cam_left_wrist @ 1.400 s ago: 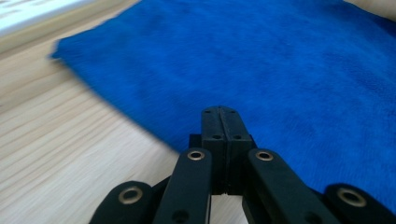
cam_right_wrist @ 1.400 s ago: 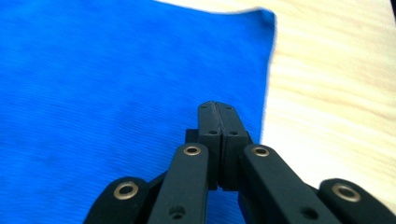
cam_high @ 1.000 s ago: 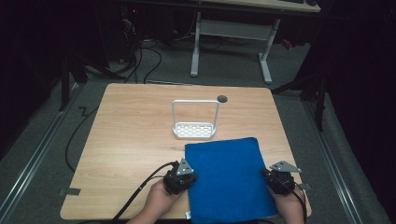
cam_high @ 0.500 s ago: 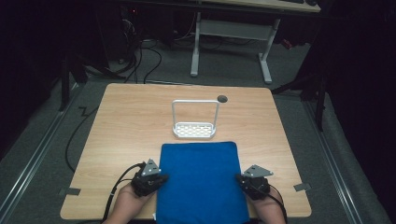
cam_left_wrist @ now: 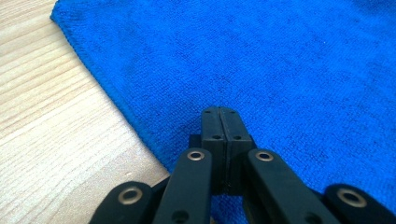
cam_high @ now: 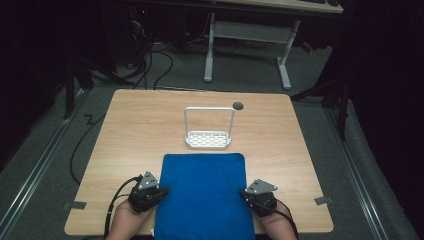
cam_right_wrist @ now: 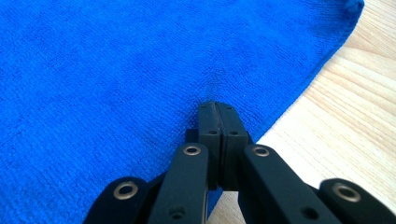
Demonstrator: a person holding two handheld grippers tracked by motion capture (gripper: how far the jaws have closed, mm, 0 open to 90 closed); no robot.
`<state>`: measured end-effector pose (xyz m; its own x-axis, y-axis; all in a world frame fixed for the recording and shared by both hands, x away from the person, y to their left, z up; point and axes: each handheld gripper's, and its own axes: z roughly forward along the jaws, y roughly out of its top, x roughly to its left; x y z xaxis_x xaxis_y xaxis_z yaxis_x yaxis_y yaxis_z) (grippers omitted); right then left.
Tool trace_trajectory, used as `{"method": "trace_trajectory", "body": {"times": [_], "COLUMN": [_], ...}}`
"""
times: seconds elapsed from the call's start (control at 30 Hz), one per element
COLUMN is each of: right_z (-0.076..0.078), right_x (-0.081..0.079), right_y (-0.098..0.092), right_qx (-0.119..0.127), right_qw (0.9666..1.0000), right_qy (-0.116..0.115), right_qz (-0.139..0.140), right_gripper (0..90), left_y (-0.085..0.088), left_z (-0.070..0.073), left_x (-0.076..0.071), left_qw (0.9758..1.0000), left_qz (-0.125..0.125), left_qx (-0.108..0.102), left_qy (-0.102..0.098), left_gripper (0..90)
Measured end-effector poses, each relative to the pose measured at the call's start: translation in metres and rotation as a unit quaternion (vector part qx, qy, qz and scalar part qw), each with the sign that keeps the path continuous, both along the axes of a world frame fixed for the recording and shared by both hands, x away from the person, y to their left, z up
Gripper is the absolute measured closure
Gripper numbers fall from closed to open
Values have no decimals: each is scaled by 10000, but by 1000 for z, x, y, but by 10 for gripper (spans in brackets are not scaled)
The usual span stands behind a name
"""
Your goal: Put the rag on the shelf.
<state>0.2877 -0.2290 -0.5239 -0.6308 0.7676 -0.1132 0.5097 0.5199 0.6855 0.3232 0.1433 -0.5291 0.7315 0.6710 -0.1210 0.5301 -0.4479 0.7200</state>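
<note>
The blue towel (cam_high: 204, 195) has slid toward the person's edge of the tabletop (cam_high: 130, 130) and squared up: a second ago it lay off to the right and slightly askew, and now it sits centred, its far edge just short of the white wire rack (cam_high: 208, 131), its near end running past the table's front edge. Both hands have drawn back with it, so this looks to me like a pull to straighten and flatten the cloth, likely before folding. The left gripper (cam_left_wrist: 219, 112) has its fingers pressed fully together on the towel's left edge, and the right gripper (cam_right_wrist: 216, 106) is closed the same way on the right edge; small creases fan out from each tip, which suggests a pinch of cloth is caught between them, though the fabric inside the bite itself can't be seen. From above, the left gripper (cam_high: 148, 192) and right gripper (cam_high: 259, 196) sit level with each other on opposite sides. The towel's near corners are cut off below the high view, and whether it hangs over the edge is hard to say.
</note>
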Motion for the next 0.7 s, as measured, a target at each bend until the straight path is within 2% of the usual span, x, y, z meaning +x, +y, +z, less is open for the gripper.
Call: {"method": "trace_trajectory", "body": {"times": [0.13, 0.17, 0.2, 0.23, 0.27, 0.3, 0.33, 0.37, 0.43, 0.53, 0.57, 0.6, 0.7], "right_z": [0, 1, 1, 4, 4, 6, 6, 7, 6, 6, 7, 7, 8], "right_x": [-1, -2, -2, -3, -3, -3, -3, -2, -2, -3, -3, -3, -3], "right_y": [-2, -4, -4, -10, -10, -19, -19, -23, -30, -35, -36, -36, -38], "right_qx": [25, 67, 67, 272, 272, 440, 440, 490, 548, 601, 611, 611, 641], "right_qw": [10000, 10000, 10000, 9996, 9996, 9987, 9987, 9983, 9977, 9973, 9971, 9971, 9969], "right_qy": [17, 23, 23, -38, -38, -107, -107, -112, -103, -144, -162, -162, -177], "right_qz": [-22, -12, -12, -76, -76, -222, -222, -284, -395, -401, -417, -417, -416], "right_gripper": [900, 865, 865, 844, 844, 828, 828, 821, 795, 776, 772, 772, 765], "left_y": [0, 3, 3, 8, 8, 13, 13, 15, 16, 15, 12, 12, 9], "left_z": [0, 3, 3, 6, 6, 8, 8, 8, 5, 3, 0, 0, -4], "left_x": [1, 4, 4, 10, 10, 19, 19, 24, 38, 46, 57, 57, 77], "left_qw": [10000, 9997, 9997, 9988, 9988, 9973, 9973, 9968, 9957, 9955, 9955, 9955, 9937], "left_qz": [3, 110, 110, 279, 279, 492, 492, 561, 720, 738, 794, 794, 1002], "left_qx": [-54, -217, -217, -380, -380, -517, -517, -517, -477, -490, -402, -402, -398], "left_qy": [17, -53, -53, -141, -141, -188, -188, -227, -331, -325, -333, -333, -314], "left_gripper": [867, 845, 832, 817, 788, 761, 745, 745, 690, 652, 635, 618, 581]}}
